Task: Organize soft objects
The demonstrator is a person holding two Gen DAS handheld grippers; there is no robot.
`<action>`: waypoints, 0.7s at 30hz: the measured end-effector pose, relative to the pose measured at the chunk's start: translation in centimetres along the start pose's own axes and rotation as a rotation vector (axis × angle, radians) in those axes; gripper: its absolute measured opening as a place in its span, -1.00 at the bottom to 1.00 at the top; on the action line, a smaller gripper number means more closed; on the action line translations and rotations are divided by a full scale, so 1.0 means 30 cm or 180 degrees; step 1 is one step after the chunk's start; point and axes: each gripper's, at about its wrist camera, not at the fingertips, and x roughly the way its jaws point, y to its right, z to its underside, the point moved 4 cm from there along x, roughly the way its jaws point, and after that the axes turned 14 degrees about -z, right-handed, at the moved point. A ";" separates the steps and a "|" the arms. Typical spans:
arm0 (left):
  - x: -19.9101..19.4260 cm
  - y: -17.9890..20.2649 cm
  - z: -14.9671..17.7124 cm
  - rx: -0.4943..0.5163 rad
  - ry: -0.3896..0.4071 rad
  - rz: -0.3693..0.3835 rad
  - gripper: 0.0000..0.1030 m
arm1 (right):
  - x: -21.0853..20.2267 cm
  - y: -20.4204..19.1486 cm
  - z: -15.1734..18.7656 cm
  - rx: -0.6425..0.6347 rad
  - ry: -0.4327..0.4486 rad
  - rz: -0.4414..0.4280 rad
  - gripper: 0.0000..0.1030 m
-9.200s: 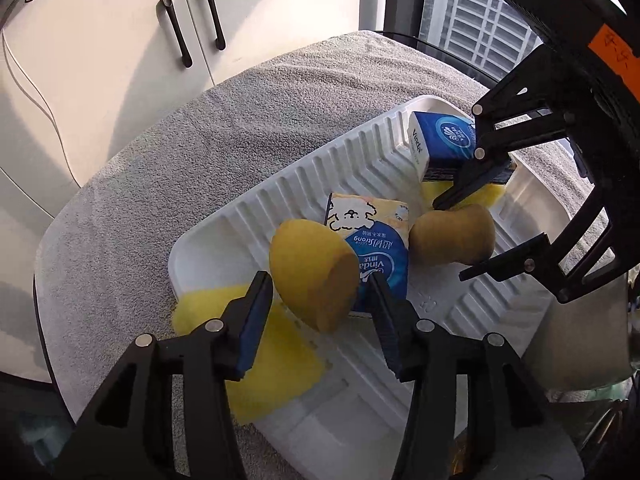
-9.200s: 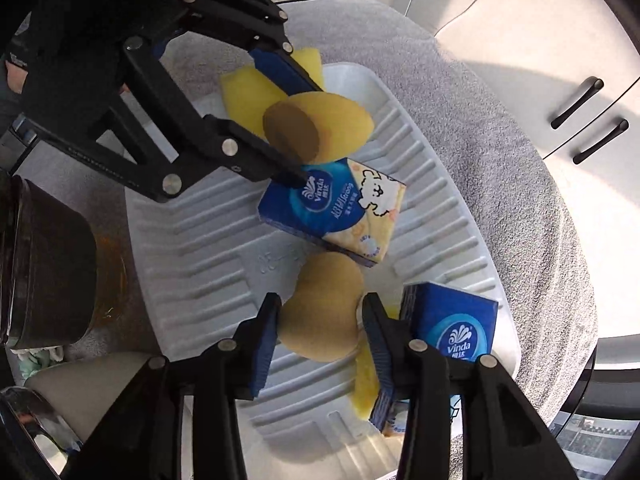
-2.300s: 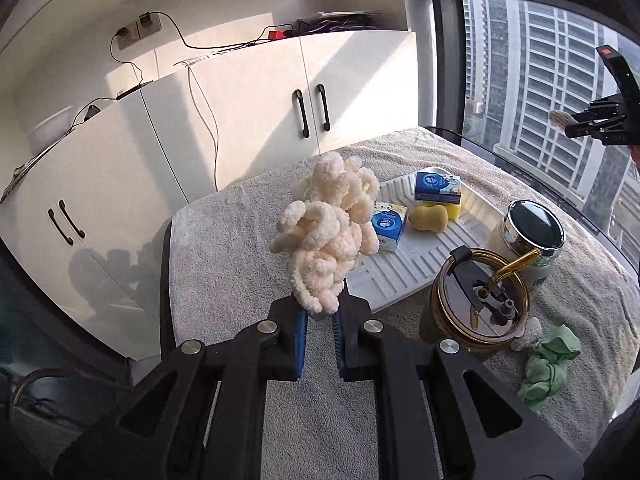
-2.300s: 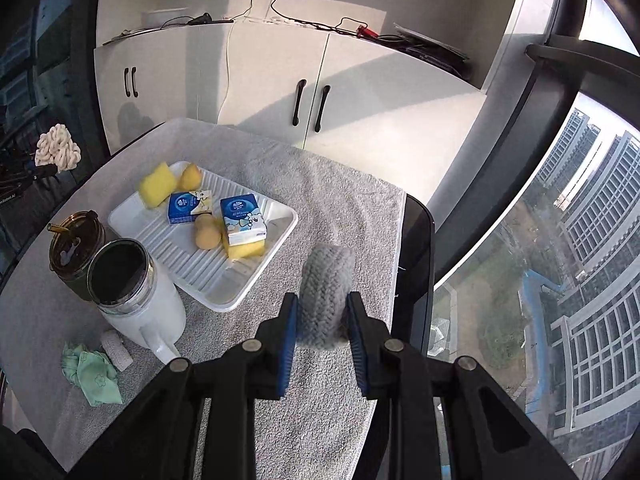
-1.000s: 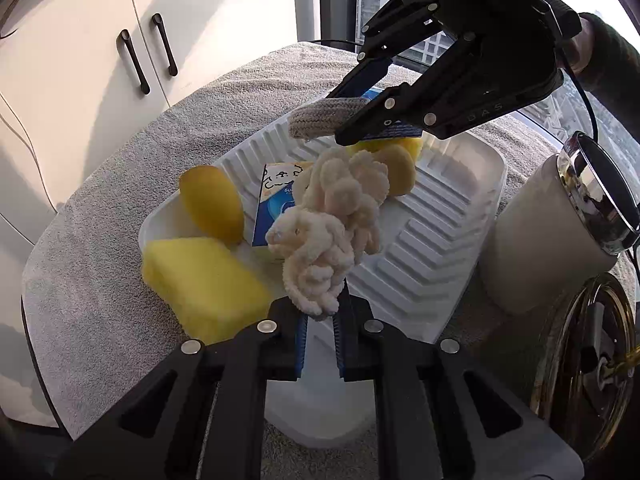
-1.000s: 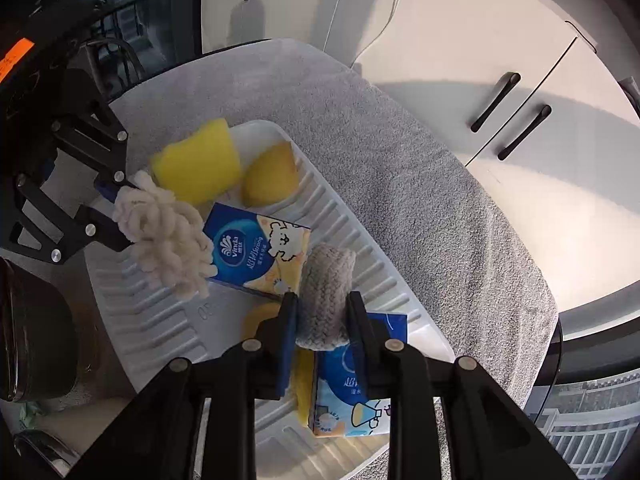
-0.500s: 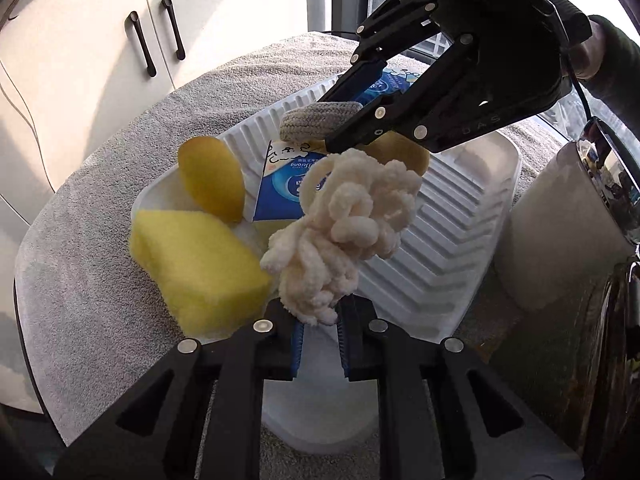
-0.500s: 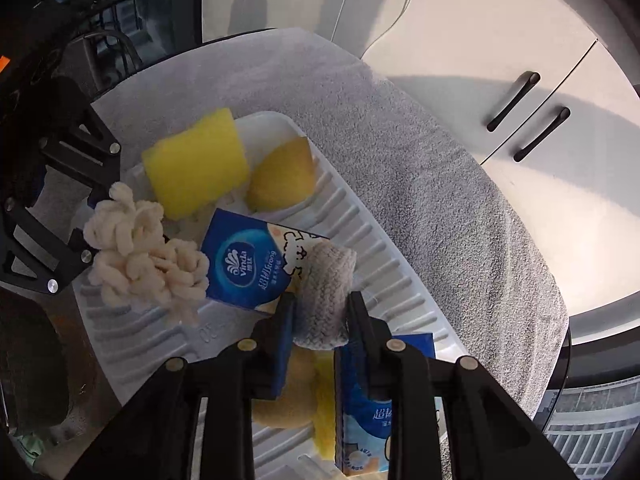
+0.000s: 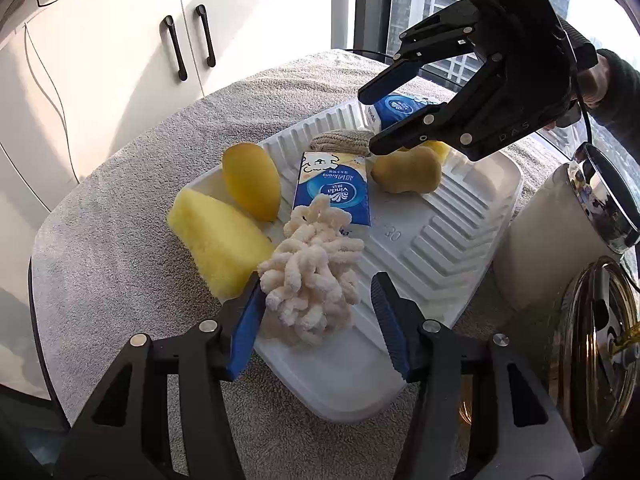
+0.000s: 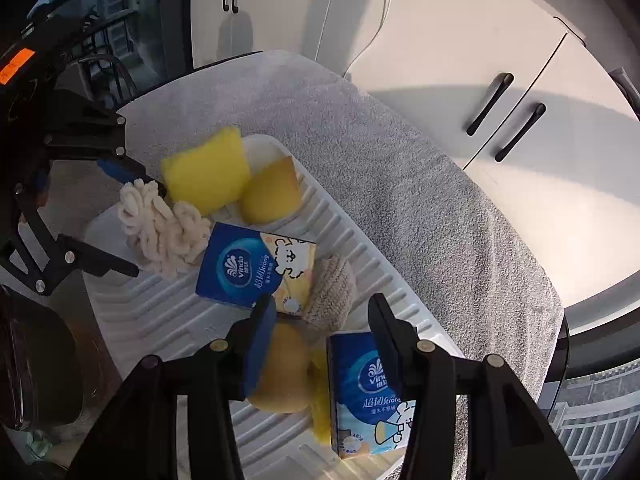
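A cream chenille bundle (image 9: 316,280) lies at the near end of the white ribbed tray (image 9: 440,240). My left gripper (image 9: 316,320) straddles it; its jaws are opening and the pads no longer squeeze it. A grey knitted piece (image 10: 332,292) rests in the tray (image 10: 132,308) against a blue tissue pack (image 10: 248,268). My right gripper (image 10: 322,328) hangs just above it, jaws opening, pads clear of it. In the left wrist view the right gripper (image 9: 370,120) hovers over the grey knitted piece (image 9: 340,140). The left gripper (image 10: 140,228) and the cream bundle (image 10: 160,224) also show in the right wrist view.
The tray also holds a yellow block sponge (image 9: 216,240), a yellow oval sponge (image 9: 250,184), a tan sponge (image 9: 408,168) and a second tissue pack (image 10: 364,392). A white jug (image 9: 560,240) and a gold-lidded cup (image 9: 592,344) stand right of the tray. A grey towel (image 9: 120,240) covers the table.
Both grippers have gone from shut to open. The cream bundle dropped from the left jaws onto the tray, and the grey knitted piece left the right jaws and lies by the tissue pack.
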 end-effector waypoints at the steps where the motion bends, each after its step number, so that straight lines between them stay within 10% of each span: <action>1: -0.010 -0.001 0.003 -0.0016 0.0015 0.0003 0.01 | -0.011 -0.002 0.002 0.0007 0.0024 0.0001 0.00; 12: -0.135 -0.073 0.060 -0.0390 0.0155 -0.0125 0.23 | -0.186 -0.022 0.075 0.0196 0.0337 0.0005 0.06; 18: -0.219 -0.082 0.079 -0.0561 0.0303 -0.0188 1.00 | -0.270 -0.017 0.130 0.0366 0.0481 0.0005 0.26; 21: -0.271 -0.095 0.086 -0.0682 0.0395 -0.0240 1.00 | -0.328 -0.008 0.175 0.0476 0.0580 -0.0008 0.45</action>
